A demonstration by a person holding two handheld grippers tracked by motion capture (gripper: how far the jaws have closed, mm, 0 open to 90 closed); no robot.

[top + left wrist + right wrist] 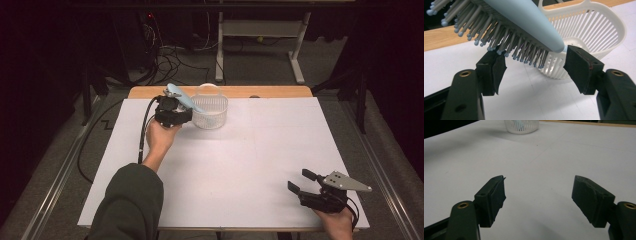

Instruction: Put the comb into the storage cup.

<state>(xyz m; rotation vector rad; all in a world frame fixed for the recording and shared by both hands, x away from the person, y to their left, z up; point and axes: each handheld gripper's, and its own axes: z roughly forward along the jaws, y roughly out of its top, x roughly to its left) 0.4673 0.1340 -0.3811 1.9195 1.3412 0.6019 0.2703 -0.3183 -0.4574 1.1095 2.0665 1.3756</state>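
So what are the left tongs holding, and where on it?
The left tongs hold a light blue hairbrush across its bristled head, near the tip.

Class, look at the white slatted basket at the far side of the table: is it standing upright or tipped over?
Upright. The basket stands on its base on the white table, open rim facing up; the left gripper view shows its handle at the top.

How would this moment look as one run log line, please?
left tongs: shut on hairbrush, beside basket | right tongs: open, nothing held, over white table | brush not yet in basket
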